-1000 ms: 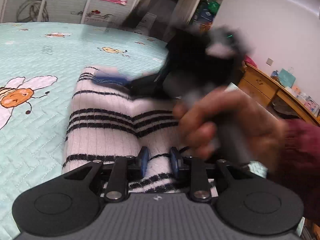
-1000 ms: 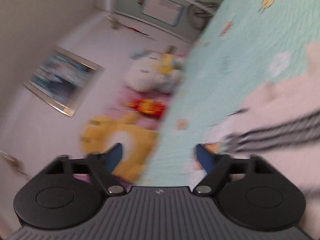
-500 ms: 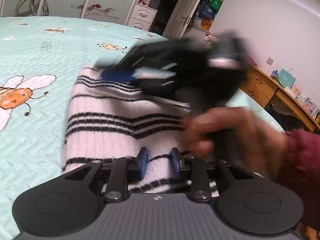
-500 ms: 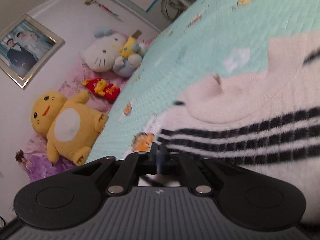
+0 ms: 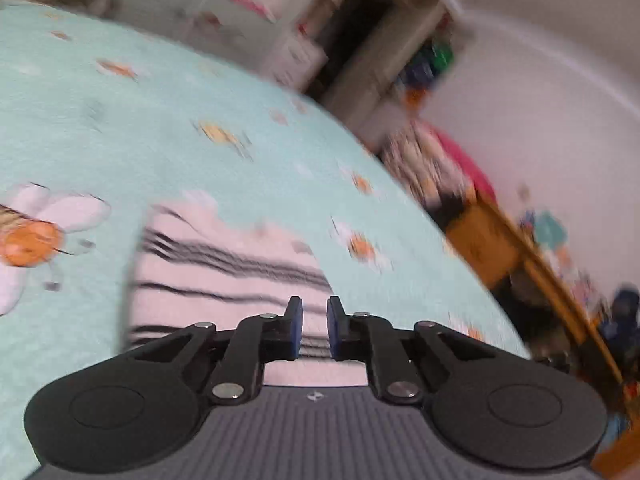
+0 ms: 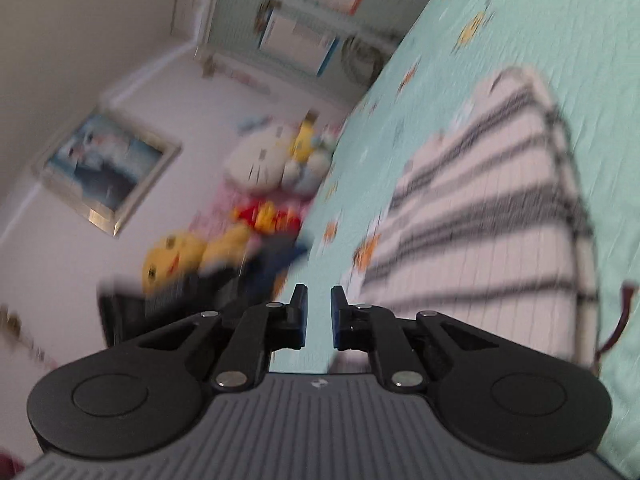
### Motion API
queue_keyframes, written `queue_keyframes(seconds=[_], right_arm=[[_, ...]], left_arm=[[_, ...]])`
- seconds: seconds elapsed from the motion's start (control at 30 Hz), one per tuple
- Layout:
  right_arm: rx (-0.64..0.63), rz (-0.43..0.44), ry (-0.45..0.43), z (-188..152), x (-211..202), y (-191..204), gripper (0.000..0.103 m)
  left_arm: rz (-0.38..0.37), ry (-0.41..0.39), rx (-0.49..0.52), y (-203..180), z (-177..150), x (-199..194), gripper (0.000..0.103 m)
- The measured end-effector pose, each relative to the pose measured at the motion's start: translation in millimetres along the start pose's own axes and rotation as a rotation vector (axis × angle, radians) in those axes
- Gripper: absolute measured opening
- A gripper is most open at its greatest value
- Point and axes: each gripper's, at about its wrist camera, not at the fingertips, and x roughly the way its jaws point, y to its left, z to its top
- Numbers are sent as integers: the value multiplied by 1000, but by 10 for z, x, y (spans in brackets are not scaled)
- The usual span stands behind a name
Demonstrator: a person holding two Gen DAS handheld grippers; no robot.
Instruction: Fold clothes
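White-and-black striped sweater [image 6: 492,216] sits folded in a neat block on the mint bedspread [image 5: 120,120]. Left gripper [image 5: 313,328] and right gripper [image 6: 319,316] both hang narrowly parted, holding nothing. A careless swing could snag the knit and undo it.

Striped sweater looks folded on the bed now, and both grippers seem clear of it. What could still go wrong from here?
1. The striped sweater lies as a loose fold on the quilted bedspread; the left gripper hovers low over its near edge and could snag it.
2. Both views are motion-blurred, so fast moves risk misjudging the edge.
3. The right gripper, jaws slightly apart, points past the bed's side toward the plush toys.
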Motion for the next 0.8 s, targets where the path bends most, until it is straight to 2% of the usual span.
queue_keyframes(seconds=[0.07,0.13,0.27,0.37,0.43,0.57,0.63,0.7,0.8], right_arm=[[-27,-112,75,-62,126,-171,0],[-39,-110,73,-82,142,-227,0],[-59,-85,54,-117,155,-317,0],[-74,-66,40,-143,165,-385,0],[-84,-54,30,-160,172,-430,0],[-135,-91,31,-128,164,-333,0],[-144,-90,30,-126,108,-261,0],[-128,-91,11,-84,-22,-136,0],[-107,-86,-23,-8,-182,50,9]], left_arm=[[11,123,16,59,-63,301,2],[58,197,11,206,-238,564,5],[10,179,-44,395,-288,600,6],[17,160,-35,421,-347,585,7],[31,155,-32,378,-363,545,7],[86,144,14,247,-334,553,7],[99,123,-24,200,-280,493,6],[106,81,-50,85,-224,244,5],[78,3,-39,-41,-252,-198,10]])
